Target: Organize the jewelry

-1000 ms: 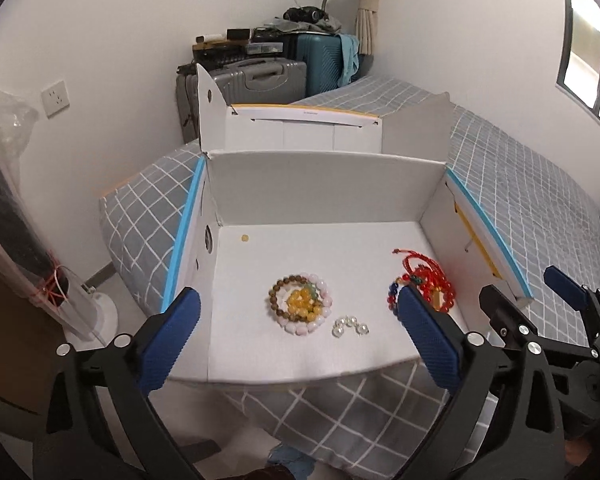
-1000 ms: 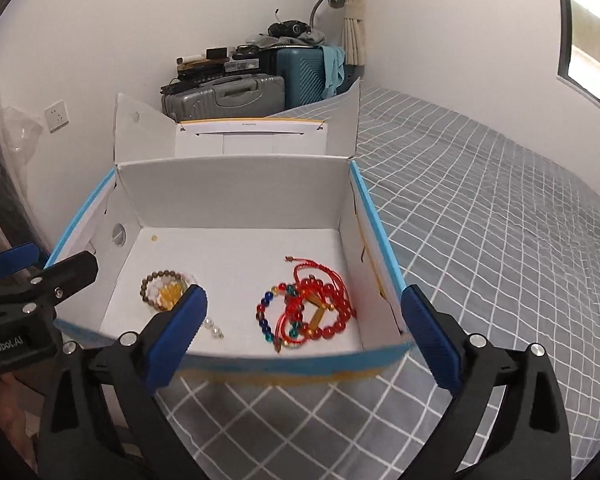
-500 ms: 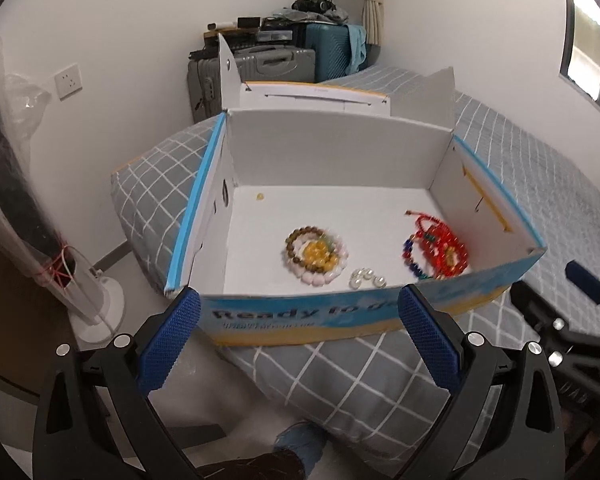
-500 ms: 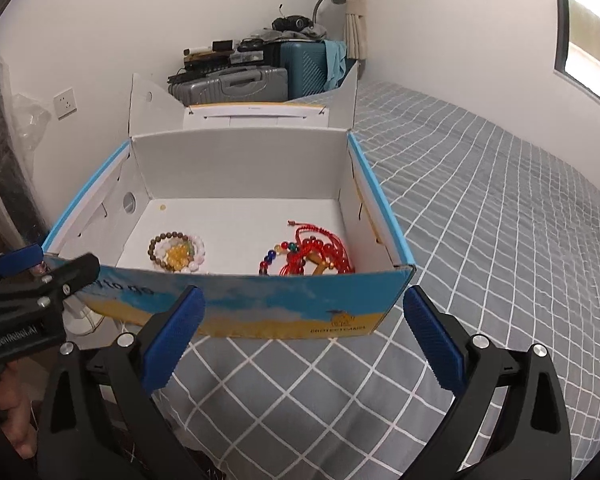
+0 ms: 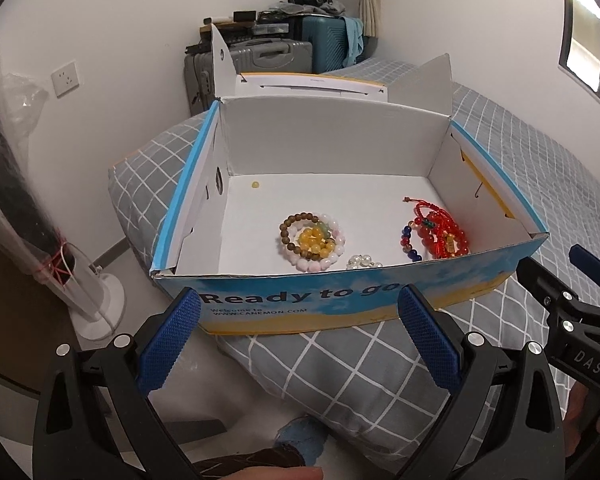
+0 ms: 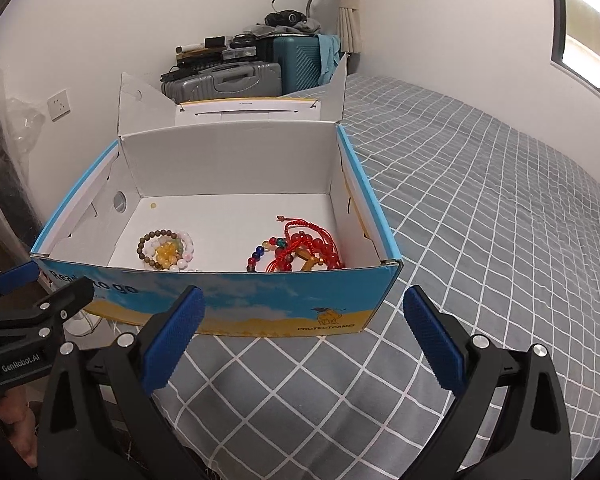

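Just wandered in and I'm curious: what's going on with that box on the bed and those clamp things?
A person holds a two-finger gripper in each hand, sorting jewelry. The left gripper and right gripper are both open and empty, in front of a cardboard box on the bed. Inside lie a coil of beaded bracelets, a tangle of red bead strings, some clear beads and one loose yellow bead.
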